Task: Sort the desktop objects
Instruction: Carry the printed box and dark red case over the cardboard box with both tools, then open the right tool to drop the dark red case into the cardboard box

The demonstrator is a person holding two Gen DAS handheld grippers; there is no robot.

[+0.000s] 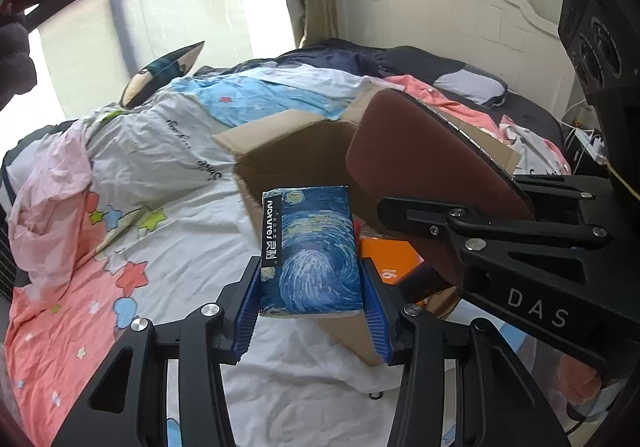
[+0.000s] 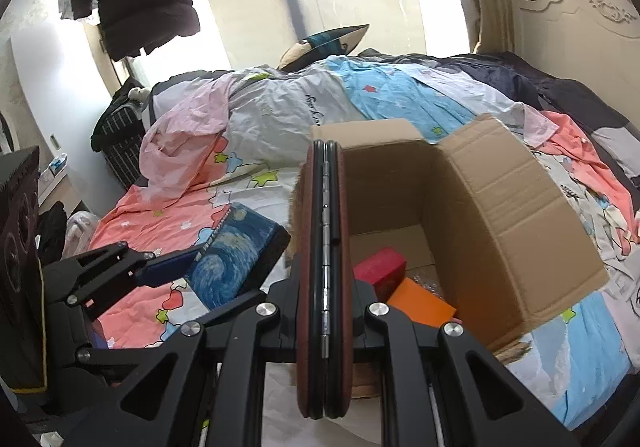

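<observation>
My left gripper (image 1: 310, 299) is shut on a blue starry-night box (image 1: 310, 251), held over the near edge of an open cardboard box (image 1: 288, 151). It also shows in the right wrist view (image 2: 236, 251). My right gripper (image 2: 325, 287) is shut on a brown folded case (image 2: 325, 247) with a metal hinge, held upright at the cardboard box's (image 2: 500, 207) left wall. The case shows in the left wrist view (image 1: 420, 167) over the box. A red box (image 2: 380, 267) and an orange box (image 2: 420, 301) lie inside.
The cardboard box stands on a bed covered with a star-print sheet (image 1: 140, 247) and loose clothes (image 2: 192, 127). A white headboard (image 1: 440, 7) is at the far right. A dark laundry basket (image 2: 120, 143) stands left of the bed.
</observation>
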